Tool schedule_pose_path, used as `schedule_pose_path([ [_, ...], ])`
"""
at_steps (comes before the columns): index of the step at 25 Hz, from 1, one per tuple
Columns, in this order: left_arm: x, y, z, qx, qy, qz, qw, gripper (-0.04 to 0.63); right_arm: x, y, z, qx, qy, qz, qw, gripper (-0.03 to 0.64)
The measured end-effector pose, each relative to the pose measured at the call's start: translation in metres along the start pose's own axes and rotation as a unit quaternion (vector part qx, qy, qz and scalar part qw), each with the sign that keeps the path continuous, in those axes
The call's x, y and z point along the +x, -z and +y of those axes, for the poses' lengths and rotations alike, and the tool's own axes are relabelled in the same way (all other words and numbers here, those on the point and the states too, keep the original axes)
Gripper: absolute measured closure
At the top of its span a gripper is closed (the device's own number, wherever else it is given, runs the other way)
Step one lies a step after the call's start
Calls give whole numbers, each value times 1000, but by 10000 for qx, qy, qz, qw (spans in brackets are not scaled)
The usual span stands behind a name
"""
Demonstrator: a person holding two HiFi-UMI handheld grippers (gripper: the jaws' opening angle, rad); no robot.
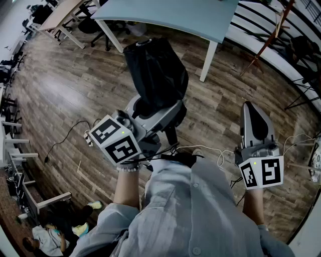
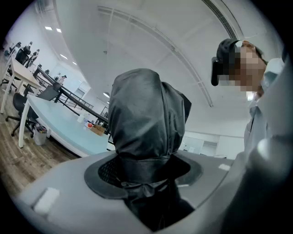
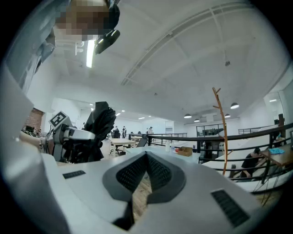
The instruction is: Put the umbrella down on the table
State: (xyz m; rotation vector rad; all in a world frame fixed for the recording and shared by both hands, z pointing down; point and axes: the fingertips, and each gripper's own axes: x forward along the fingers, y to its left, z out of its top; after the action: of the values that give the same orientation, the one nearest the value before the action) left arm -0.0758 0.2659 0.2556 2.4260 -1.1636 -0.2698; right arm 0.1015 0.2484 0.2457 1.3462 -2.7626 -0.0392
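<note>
A folded black umbrella (image 1: pixel 155 70) sticks forward out of my left gripper (image 1: pixel 158 108), which is shut on its strapped lower part. In the left gripper view the umbrella (image 2: pixel 146 119) fills the gap between the grey jaws and the pads press on its fabric. My right gripper (image 1: pixel 255 116) hangs level at the right, shut, with nothing between its fingers. The right gripper view shows the left gripper holding the umbrella (image 3: pixel 98 123) off to its left. The pale blue table (image 1: pixel 170 15) stands ahead, beyond the umbrella's tip, over the wooden floor.
A black railing (image 1: pixel 281 35) and a wooden coat stand (image 3: pixel 222 132) are on the right. Cables (image 1: pixel 65 140) trail across the floor. Desks and office chairs (image 1: pixel 65 20) stand at the far left. A person (image 1: pixel 47 236) sits low at the left.
</note>
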Motion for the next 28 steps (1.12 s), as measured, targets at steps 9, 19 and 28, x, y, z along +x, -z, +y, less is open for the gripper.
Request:
schedule_pose_path([
  [9,-5,-5,-3,-173,111,-179,9996,334,1,3,2,3,-31,19,10000,617],
  [19,0,-9,-7,-130,129,-194,9996,334,-4,3,-7,245,-25,-78,9997,617],
  [28,0,-9,-10,-85,135,-167,9997,334,-4,5,-6,227,-36,-68,9997,617],
])
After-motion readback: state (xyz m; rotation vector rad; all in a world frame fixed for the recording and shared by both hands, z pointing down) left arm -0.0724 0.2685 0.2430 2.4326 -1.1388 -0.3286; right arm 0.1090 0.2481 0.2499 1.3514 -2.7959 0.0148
